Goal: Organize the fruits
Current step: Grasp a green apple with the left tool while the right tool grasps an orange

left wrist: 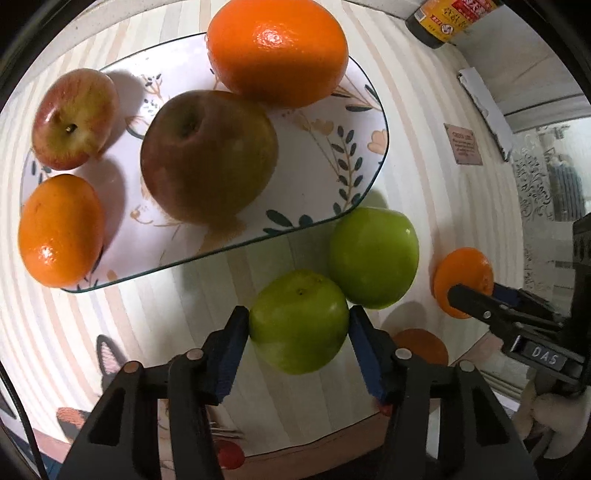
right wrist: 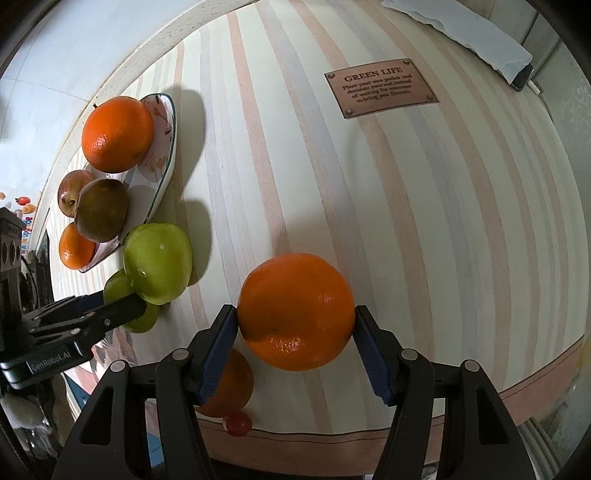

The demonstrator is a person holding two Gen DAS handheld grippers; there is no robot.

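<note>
My left gripper [left wrist: 298, 325] is shut on a green apple [left wrist: 298, 321], just in front of the floral plate [left wrist: 325, 122]. A second green apple [left wrist: 373, 256] lies beside it on the cloth. The plate holds a big orange [left wrist: 277, 51], a dark red-green apple [left wrist: 208, 157], a red apple [left wrist: 74, 118] and a small orange [left wrist: 61, 230]. My right gripper [right wrist: 295, 328] is shut on an orange [right wrist: 295, 312], to the right of the apples. It also shows in the left wrist view [left wrist: 463, 282]. The plate [right wrist: 162, 155] sits at the left in the right wrist view.
Another orange [right wrist: 231, 387] lies under my right gripper's left finger, with a small red fruit [right wrist: 238, 422] at the table edge. A brown "GREEN LIFE" label [right wrist: 380, 92] is printed on the striped cloth. A dark bottle [left wrist: 447, 20] stands at the far right corner.
</note>
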